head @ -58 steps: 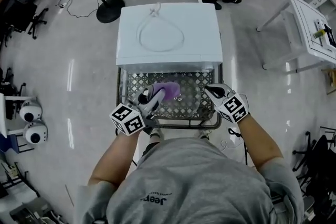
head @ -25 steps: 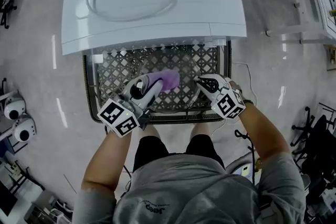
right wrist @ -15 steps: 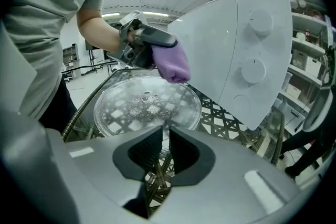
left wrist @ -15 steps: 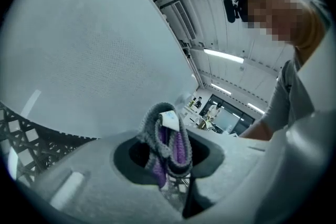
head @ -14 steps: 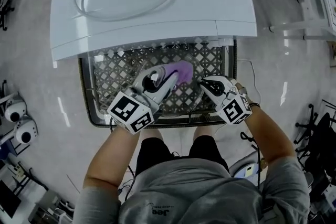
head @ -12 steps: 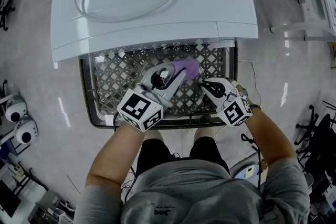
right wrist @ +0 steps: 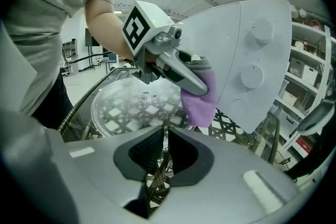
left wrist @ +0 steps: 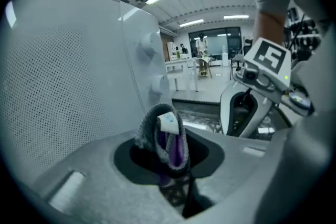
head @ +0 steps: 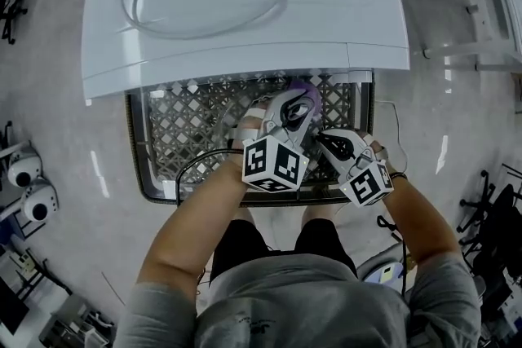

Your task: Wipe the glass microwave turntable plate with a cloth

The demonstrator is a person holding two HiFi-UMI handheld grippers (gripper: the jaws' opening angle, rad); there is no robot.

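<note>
Glass plate (right wrist: 137,106) lies on lattice rack (head: 175,122) just before microwave (head: 326,20). Left gripper (head: 295,108) jaws clamp purple cloth (right wrist: 202,99) over plate edge nearest microwave. Right gripper (right wrist: 163,136) jaws pinch plate rim farthest from microwave.

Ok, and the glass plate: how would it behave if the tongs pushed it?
The plate is clear glass, so probably rigid and breakable if dropped. It lies flat on an open lattice rack, so a sideways push would likely slide it rather than tip it.
</note>
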